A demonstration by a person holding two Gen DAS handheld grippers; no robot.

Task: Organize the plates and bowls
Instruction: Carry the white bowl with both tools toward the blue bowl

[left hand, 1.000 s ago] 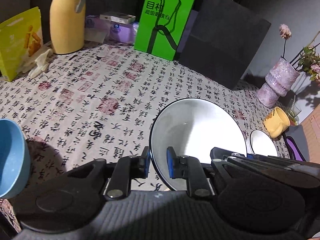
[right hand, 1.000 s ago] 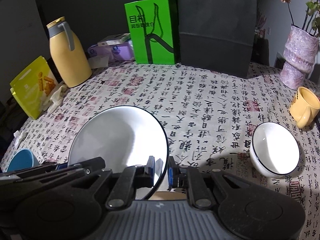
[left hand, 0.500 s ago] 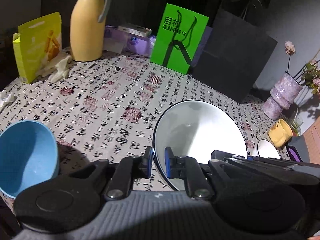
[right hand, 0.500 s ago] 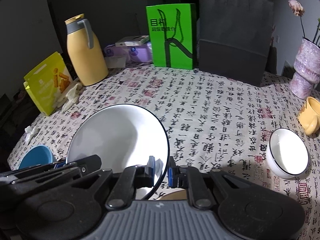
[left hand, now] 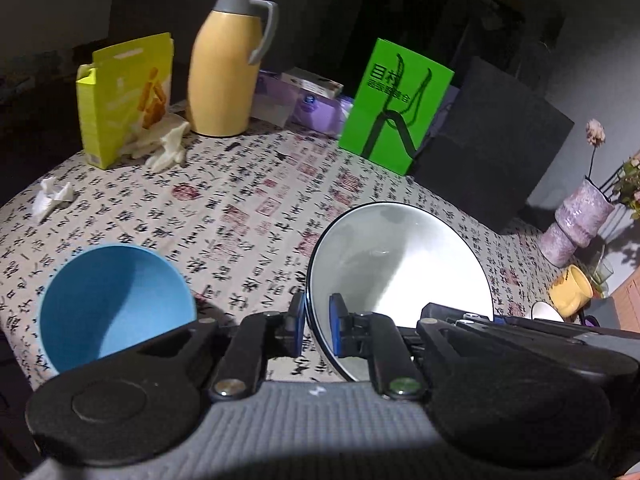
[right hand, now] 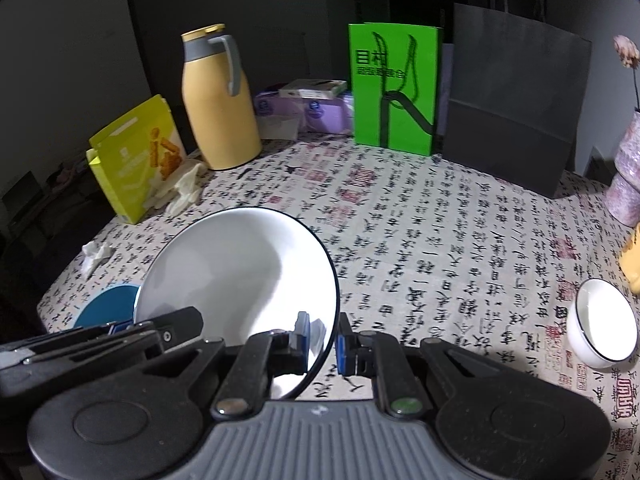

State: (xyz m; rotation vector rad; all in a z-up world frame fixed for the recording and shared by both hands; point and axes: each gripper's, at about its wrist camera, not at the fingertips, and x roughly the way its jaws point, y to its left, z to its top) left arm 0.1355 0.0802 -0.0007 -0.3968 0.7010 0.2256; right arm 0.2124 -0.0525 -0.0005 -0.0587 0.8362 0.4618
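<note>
A large white plate (left hand: 400, 272) with a dark rim is held above the tablecloth by both grippers. My left gripper (left hand: 317, 320) is shut on its left rim, and my right gripper (right hand: 323, 338) is shut on its right rim. The same plate (right hand: 240, 276) fills the lower left of the right wrist view. A blue bowl (left hand: 112, 304) sits on the table just left of the left gripper; in the right wrist view the blue bowl (right hand: 108, 306) peeks out behind the plate. A small white bowl (right hand: 604, 330) with a dark rim stands at the right.
At the back stand a yellow jug (right hand: 218, 100), a yellow snack box (right hand: 136, 160), a green bag (right hand: 394, 88), a black bag (right hand: 516, 96) and purple tissue packs (right hand: 320, 110). A purple vase (left hand: 576, 220) and a yellow mug (left hand: 570, 290) are at the right. Crumpled tissues (left hand: 52, 196) lie at the left.
Both grippers have carried the plate toward the left and a little up. The blue bowl has come fully into the left wrist view, and the small white bowl has slid toward the right edge.
</note>
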